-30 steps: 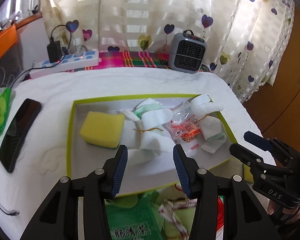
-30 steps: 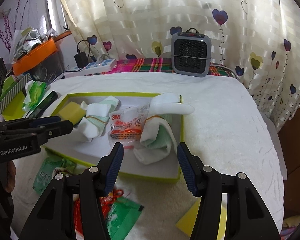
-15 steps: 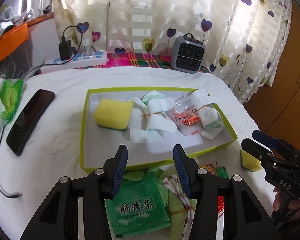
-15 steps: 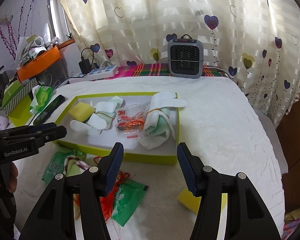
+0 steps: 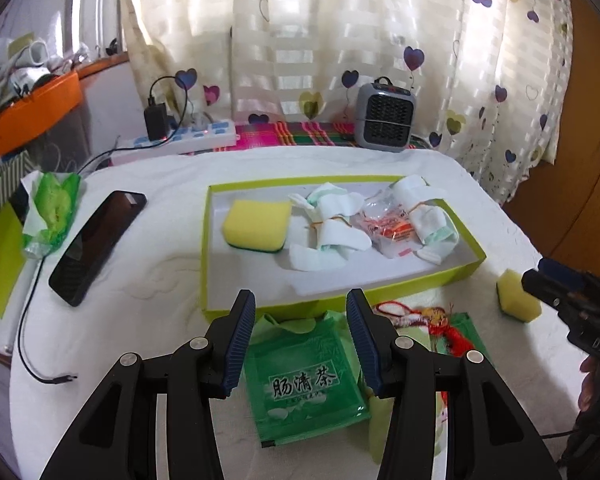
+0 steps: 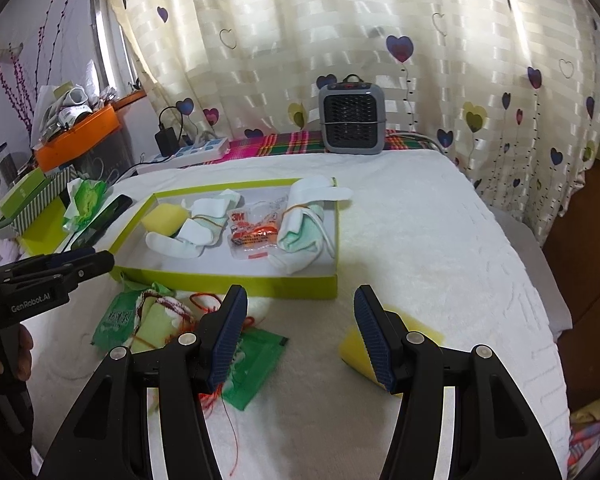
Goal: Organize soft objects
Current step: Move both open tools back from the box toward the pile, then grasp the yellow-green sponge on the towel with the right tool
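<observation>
Left wrist view has the left hand-held gripper (image 5: pixel 300 332) with its two blue-padded fingers spread wide, nothing between them, hovering above a green tea packet (image 5: pixel 306 384) that lies on the white-covered tabletop (image 5: pixel 148 280) just in front of the green-rimmed box (image 5: pixel 340 300). Inside the box sit a yellow sponge (image 5: pixel 258 226) at its left end, a white sock bundle (image 5: pixel 330 228) beside it, a clear bag of orange earplugs (image 5: pixel 392 232) next, and a second sock bundle (image 5: pixel 428 216) at the box's right end. A second yellow sponge (image 5: pixel 516 296) lies outside, off the box's near right corner, just beside the tip of the right hand-held gripper (image 5: pixel 548 280); from this angle I cannot tell its opening.

Right wrist view settles that: the right hand-held gripper (image 6: pixel 300 332) is also wide apart and empty, and the loose sponge (image 6: pixel 356 348) lies partly behind its right finger; whether they touch is unclear. This view also shows red string (image 6: pixel 220 396) tangled over the packets in front of the box, and the 3M print on the earplug bag (image 6: pixel 254 234).

Only the left wrist view shows in full the black phone (image 5: pixel 96 246) and crumpled green wrapper (image 5: pixel 50 208), both left of the box. A grey heater (image 6: pixel 352 118) stands behind the box in both.
</observation>
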